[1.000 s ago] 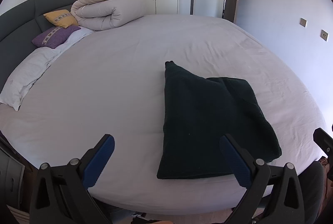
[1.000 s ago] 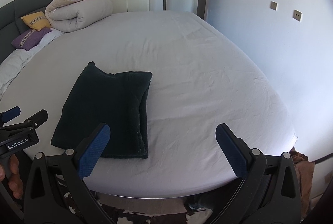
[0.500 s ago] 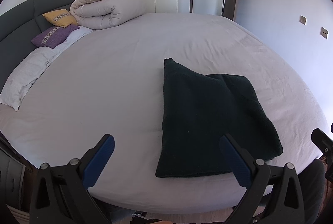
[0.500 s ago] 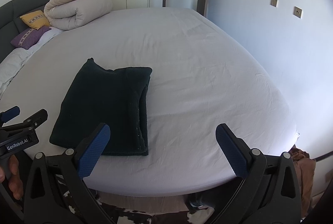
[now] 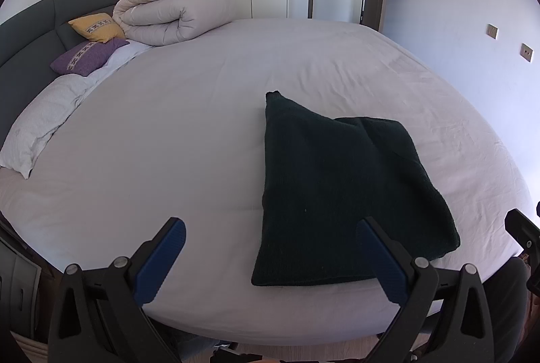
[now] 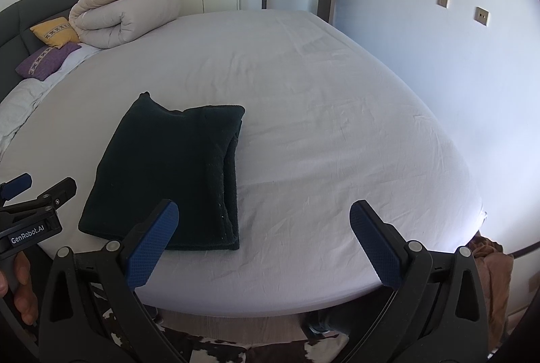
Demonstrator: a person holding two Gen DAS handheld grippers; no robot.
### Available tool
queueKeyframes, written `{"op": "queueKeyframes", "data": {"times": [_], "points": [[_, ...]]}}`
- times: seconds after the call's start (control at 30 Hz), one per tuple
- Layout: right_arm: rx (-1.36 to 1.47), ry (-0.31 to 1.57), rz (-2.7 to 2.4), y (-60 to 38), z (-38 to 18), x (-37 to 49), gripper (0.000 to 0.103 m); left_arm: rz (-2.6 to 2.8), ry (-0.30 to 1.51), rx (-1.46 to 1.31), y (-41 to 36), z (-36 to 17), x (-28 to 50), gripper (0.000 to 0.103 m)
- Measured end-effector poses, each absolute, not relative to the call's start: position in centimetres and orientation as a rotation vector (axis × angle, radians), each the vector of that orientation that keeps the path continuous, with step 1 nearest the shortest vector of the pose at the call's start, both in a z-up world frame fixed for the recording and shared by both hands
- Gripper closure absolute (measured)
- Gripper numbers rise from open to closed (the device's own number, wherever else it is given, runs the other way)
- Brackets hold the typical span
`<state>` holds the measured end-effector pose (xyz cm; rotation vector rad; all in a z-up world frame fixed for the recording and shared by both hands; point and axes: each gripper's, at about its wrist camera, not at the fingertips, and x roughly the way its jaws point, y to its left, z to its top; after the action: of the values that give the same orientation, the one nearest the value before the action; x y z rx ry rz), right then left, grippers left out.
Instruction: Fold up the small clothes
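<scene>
My left gripper (image 5: pixel 270 248) and right gripper (image 6: pixel 263 238) both hang wide apart and empty above the folded dark garment (image 6: pixel 168 174) on the bed (image 6: pixel 320 126).

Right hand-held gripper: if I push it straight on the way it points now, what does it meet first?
Probably bare bed sheet. The right hand-held gripper is open, and the folded dark garment lies left of its line, near its left finger. Depth is unclear.
</scene>
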<state>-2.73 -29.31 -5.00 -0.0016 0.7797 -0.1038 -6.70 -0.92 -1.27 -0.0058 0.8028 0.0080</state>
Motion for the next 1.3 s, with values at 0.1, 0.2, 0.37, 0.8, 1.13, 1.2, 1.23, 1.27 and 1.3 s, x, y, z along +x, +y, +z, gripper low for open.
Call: {"op": "queueKeyframes", "data": {"times": [0.1,0.2,0.37,0.8,1.13,1.2,1.23,1.27,1.3], "points": [[0.001,0.780,-0.107,-29.20,-5.10,-2.73,0.000,0.009,0.803,-0.006,-0.96,-1.26,-6.73,0.000],[0.001,0.781,-0.108,-29.15,-5.18,-2.68,0.000,0.008,0.805,-0.005,-0.95,-1.33,-6.77,0.000],[0.003,0.788,-0.108,-29.01,-5.35,-2.59,0.000,0.004,0.810,-0.001,-0.81,-1.56,-6.63,0.000],[0.007,0.793,-0.108,-28.86,-5.68,-2.64,0.000,-0.001,0.815,-0.001,-0.55,-1.72,-6.60,0.000],[0.007,0.797,-0.106,-28.72,-5.85,-2.55,0.000,0.000,0.816,0.000,-0.53,-1.70,-6.55,0.000],[0.007,0.798,-0.105,-28.71,-5.86,-2.54,0.000,-0.001,0.818,-0.003,-0.49,-1.73,-6.50,0.000],[0.007,0.798,-0.104,-28.66,-5.88,-2.55,0.000,0.000,0.820,-0.004,-0.44,-1.78,-6.53,0.000],[0.006,0.799,-0.103,-28.71,-5.92,-2.48,0.000,0.001,0.822,-0.004,-0.33,-1.83,-6.53,0.000],[0.006,0.799,-0.103,-28.71,-5.93,-2.48,0.000,0.001,0.824,-0.006,-0.26,-1.88,-6.57,0.000]]}}
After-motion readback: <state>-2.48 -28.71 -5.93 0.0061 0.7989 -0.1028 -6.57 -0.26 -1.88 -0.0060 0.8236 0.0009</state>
